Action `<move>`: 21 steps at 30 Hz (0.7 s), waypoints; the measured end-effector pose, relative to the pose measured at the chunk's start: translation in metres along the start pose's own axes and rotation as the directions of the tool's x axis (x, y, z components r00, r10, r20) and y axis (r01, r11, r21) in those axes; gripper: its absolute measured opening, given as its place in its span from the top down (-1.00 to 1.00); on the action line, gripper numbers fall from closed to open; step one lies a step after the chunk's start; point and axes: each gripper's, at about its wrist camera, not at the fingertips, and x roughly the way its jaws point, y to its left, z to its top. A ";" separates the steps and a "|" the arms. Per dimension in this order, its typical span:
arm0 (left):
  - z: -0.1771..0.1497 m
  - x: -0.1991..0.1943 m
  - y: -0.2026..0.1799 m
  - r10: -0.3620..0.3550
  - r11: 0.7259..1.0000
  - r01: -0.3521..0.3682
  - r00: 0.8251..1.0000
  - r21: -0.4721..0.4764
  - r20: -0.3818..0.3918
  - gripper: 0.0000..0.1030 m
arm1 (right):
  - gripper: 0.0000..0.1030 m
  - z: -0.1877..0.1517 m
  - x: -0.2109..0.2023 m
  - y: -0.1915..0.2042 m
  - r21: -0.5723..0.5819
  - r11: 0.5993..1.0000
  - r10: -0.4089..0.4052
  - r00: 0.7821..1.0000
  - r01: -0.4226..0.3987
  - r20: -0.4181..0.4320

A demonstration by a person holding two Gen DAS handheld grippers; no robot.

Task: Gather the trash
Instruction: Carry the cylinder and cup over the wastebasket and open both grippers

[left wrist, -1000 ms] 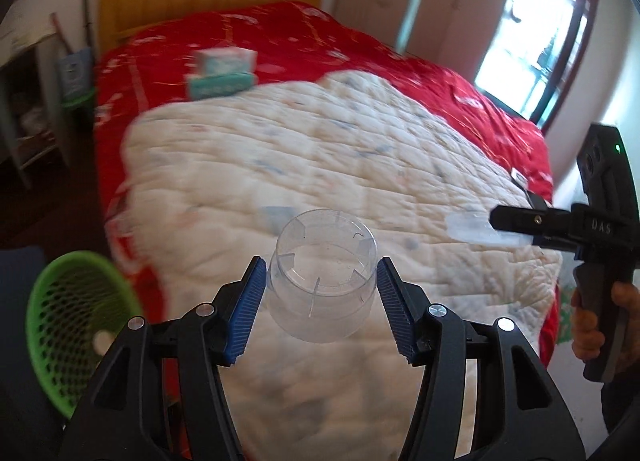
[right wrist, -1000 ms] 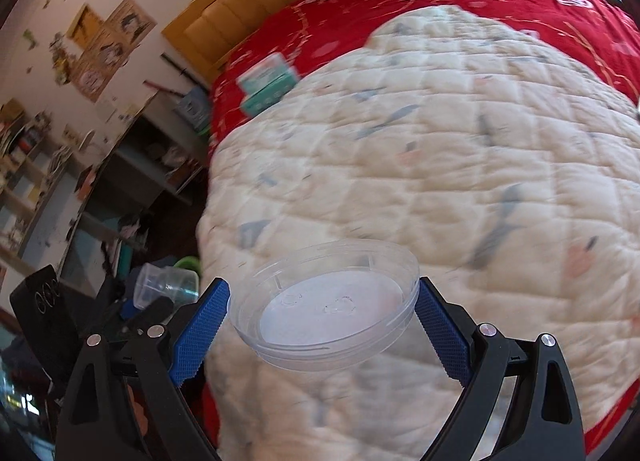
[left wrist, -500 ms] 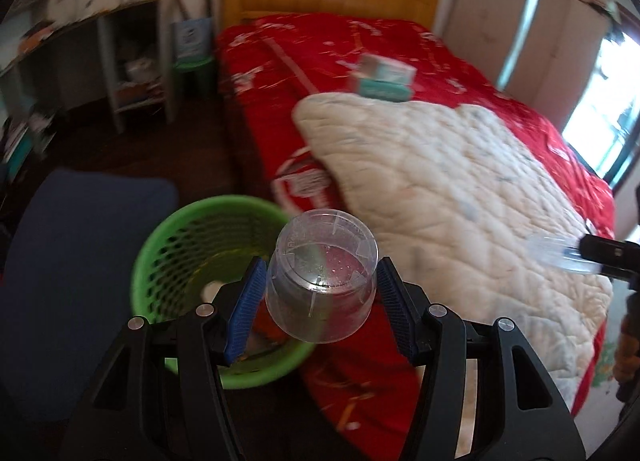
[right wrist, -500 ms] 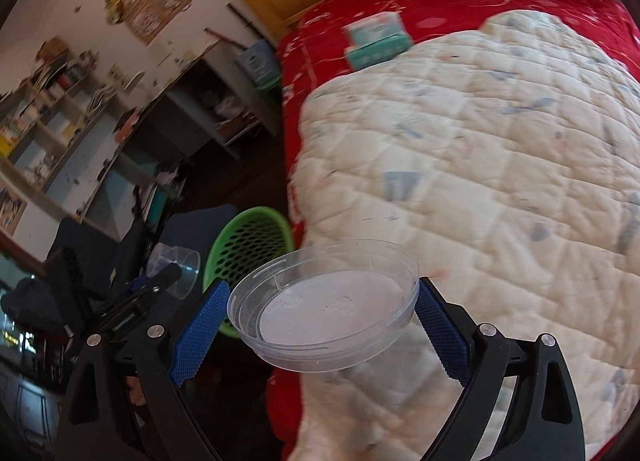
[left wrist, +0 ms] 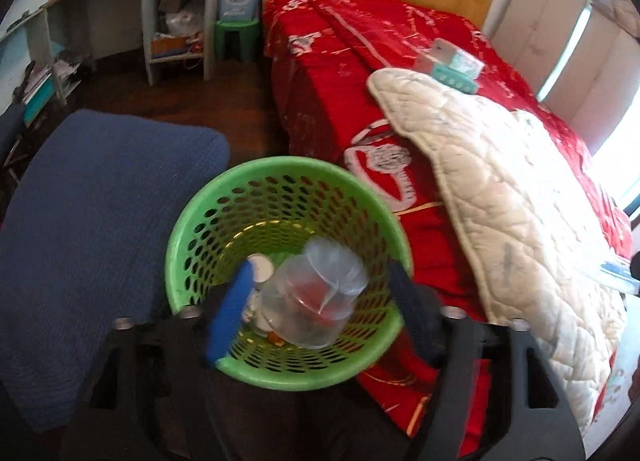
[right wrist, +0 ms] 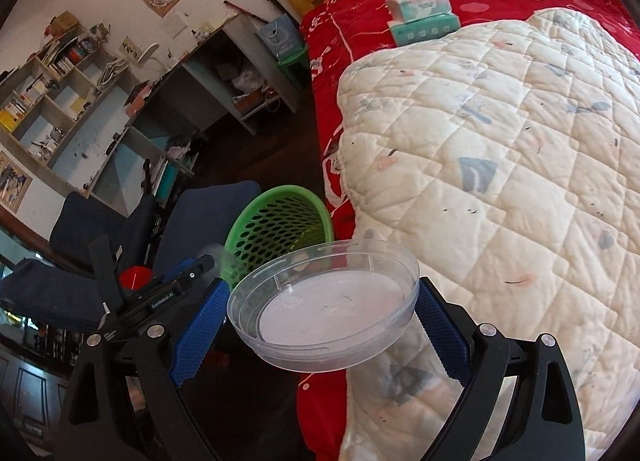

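Observation:
My left gripper (left wrist: 320,309) hangs over the green mesh basket (left wrist: 192,229), its jaws spread wide. A clear plastic cup (left wrist: 316,297), blurred, sits between them without touching either pad, inside the basket mouth. Other trash lies on the basket floor. My right gripper (right wrist: 320,325) is shut on a clear plastic lid (right wrist: 324,305), held flat beside the bed. The basket (right wrist: 280,229) and the left gripper (right wrist: 180,277) show in the right wrist view.
The bed with a red cover (left wrist: 340,73) and white quilt (left wrist: 500,189) lies right of the basket. A tissue box (right wrist: 420,9) sits on it. A blue chair (left wrist: 100,221) stands left of the basket. Shelves (right wrist: 80,93) line the wall.
My left gripper moved lower over the basket and opened; the cup has left its pads and drops blurred into the basket. My right gripper still holds the lid and swung toward the basket.

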 end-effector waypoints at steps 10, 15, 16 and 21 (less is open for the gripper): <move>-0.010 -0.013 0.024 0.007 0.998 -0.006 1.000 -0.057 0.020 -0.44 | -0.73 0.003 0.024 0.021 -0.031 0.999 0.018 0.999 -0.020 -0.038; -0.018 -0.032 0.032 0.020 0.997 -0.017 0.999 -0.081 0.041 -0.44 | -0.73 0.005 0.040 0.038 -0.061 0.997 0.033 0.997 -0.037 -0.063; -0.020 -0.036 0.034 0.026 0.996 -0.022 0.999 -0.084 0.047 -0.44 | -0.73 0.006 0.044 0.042 -0.065 0.997 0.035 0.997 -0.040 -0.068; -0.026 -0.055 0.049 0.045 0.993 -0.037 0.997 -0.110 0.070 -0.44 | -0.73 0.007 0.068 0.060 -0.090 0.995 0.044 0.994 -0.053 -0.100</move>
